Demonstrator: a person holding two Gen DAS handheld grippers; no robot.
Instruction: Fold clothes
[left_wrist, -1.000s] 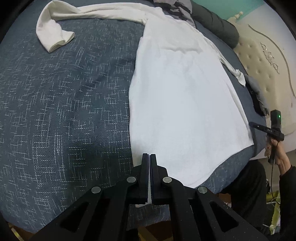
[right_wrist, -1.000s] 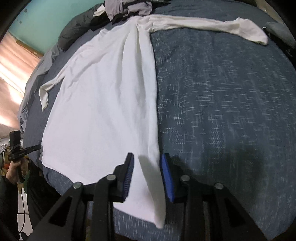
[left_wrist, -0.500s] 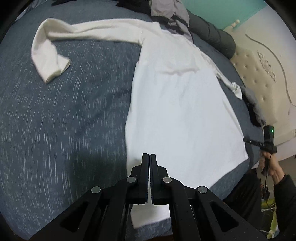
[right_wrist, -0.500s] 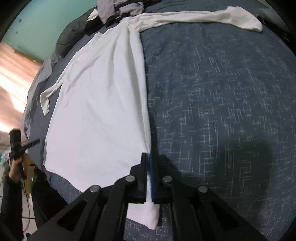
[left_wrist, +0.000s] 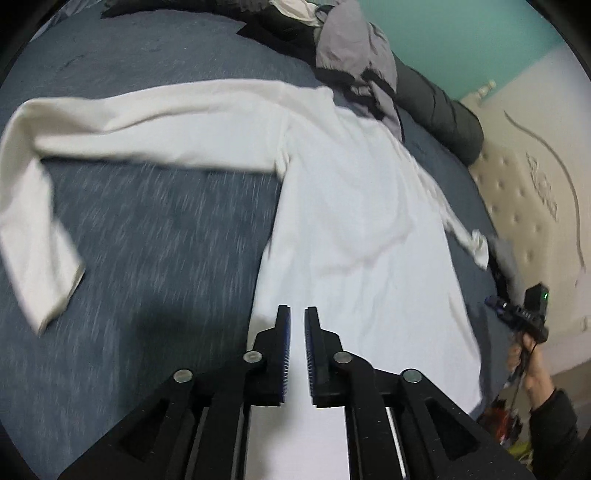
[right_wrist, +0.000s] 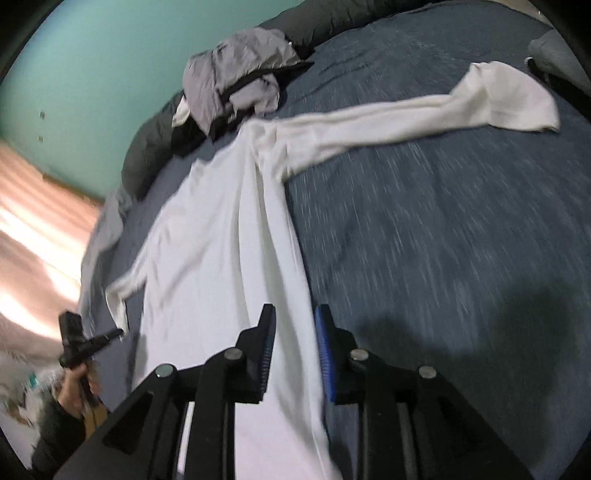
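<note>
**Both tongs letting go at the shirt's hem**

The white long-sleeved shirt (left_wrist: 354, 229) lies spread on the blue bed (left_wrist: 159, 229), one sleeve (right_wrist: 424, 118) stretched out sideways from its body, a heap of grey clothes (right_wrist: 236, 77) just beyond its collar. The left tongs (left_wrist: 296, 347) and right tongs (right_wrist: 293, 350) both hang over the hem, jaws opening, cloth in the gaps but not pinched. The risk, as I judge it: cloth snagging on a pad could drag the hem askew as the tongs pull off, spoiling the flat lie needed for folding.

Both wrist views look steeply down from close above, sharing the white shirt (left_wrist: 362, 236) on the bed (left_wrist: 159, 229).
</note>
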